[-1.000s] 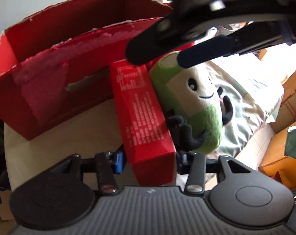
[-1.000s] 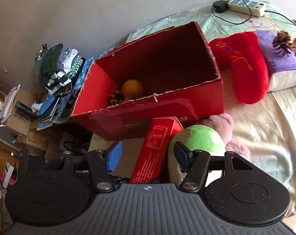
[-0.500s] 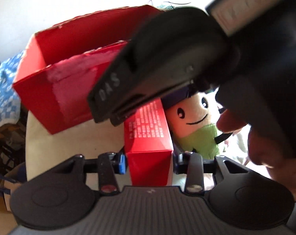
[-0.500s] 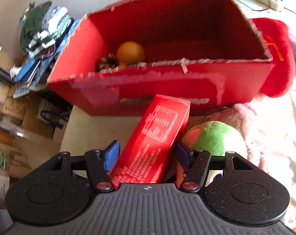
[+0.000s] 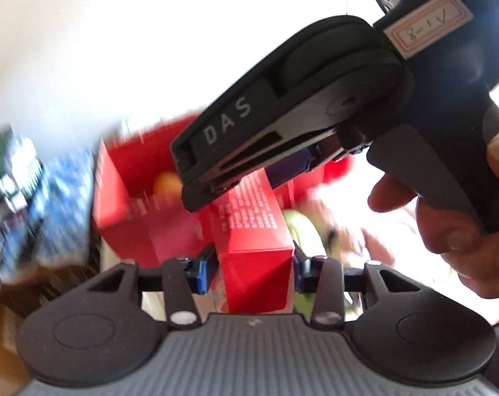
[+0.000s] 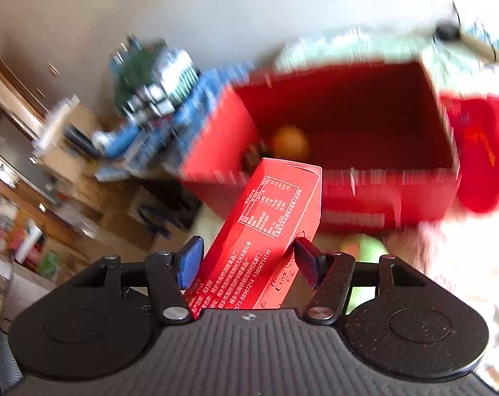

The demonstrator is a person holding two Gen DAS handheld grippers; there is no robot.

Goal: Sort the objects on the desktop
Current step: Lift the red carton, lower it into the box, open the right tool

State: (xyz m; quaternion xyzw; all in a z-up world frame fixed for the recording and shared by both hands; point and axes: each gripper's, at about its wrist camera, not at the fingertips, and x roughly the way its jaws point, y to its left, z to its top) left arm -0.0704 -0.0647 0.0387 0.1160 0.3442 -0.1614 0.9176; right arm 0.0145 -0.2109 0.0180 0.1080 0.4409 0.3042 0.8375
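A long red carton with white print (image 5: 252, 231) is gripped at once by both grippers. My left gripper (image 5: 252, 265) is shut on its near end. My right gripper (image 6: 246, 260) is shut on the same carton (image 6: 276, 217), which tilts up toward the open red box (image 6: 348, 125). The red box (image 5: 124, 178) holds an orange ball (image 6: 289, 140) and a dark pine cone. The right gripper's body and the hand holding it (image 5: 315, 118) fill the upper right of the left wrist view.
A green plush toy (image 6: 365, 247) lies below the carton on the pale cloth. A red cushion (image 6: 480, 151) sits right of the box. Stacked clothes (image 6: 157, 79) and cardboard clutter lie at the left. A power strip (image 6: 480, 39) is behind the box.
Both grippers have lifted the red carton up off the table and toward the red box. The right gripper has closed on it. The views are motion-blurred.
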